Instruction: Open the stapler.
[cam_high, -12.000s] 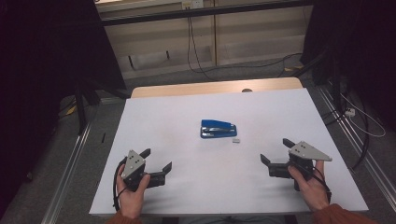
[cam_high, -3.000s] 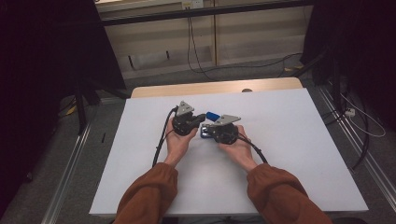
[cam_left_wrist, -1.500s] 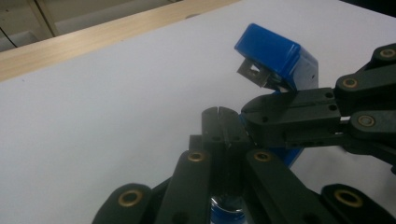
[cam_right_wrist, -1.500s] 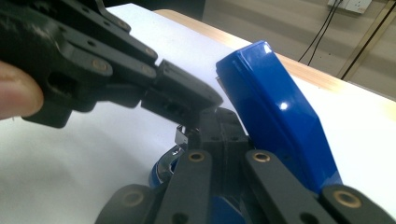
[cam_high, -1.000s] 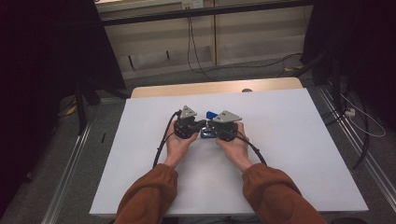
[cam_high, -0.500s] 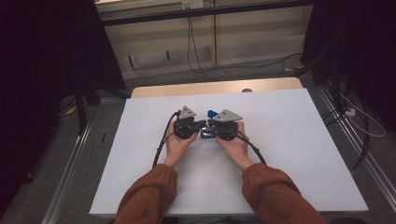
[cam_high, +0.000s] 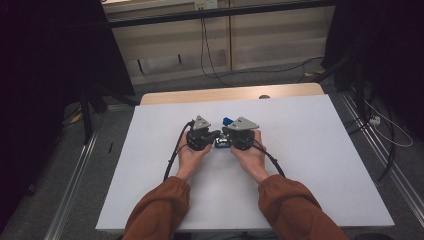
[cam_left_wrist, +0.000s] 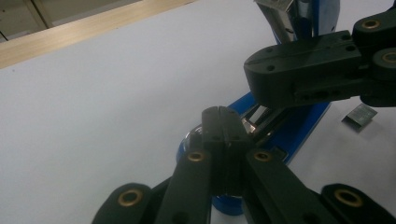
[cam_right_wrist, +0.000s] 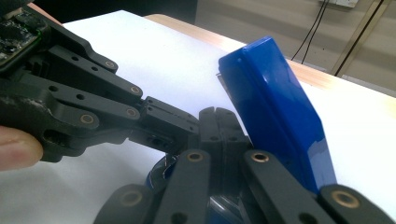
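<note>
A blue stapler lies at the middle of the white table with its lid swung up and tilted. My left gripper and right gripper meet tip to tip over the stapler's open base. In the left gripper view my left gripper has its jaws pressed together, empty, just above the metal staple channel. The right gripper crosses in front of it, also shut. In the right gripper view my right gripper sits shut beside the raised lid, touching the left gripper.
A short strip of staples lies on the table beside the stapler base. The table's wooden far edge runs behind. Cables trail from both grippers toward the person's forearms.
Since the oldest frame both hands have come from the near corners to the stapler, and its lid now stands raised. Over the last second nothing has visibly moved.
</note>
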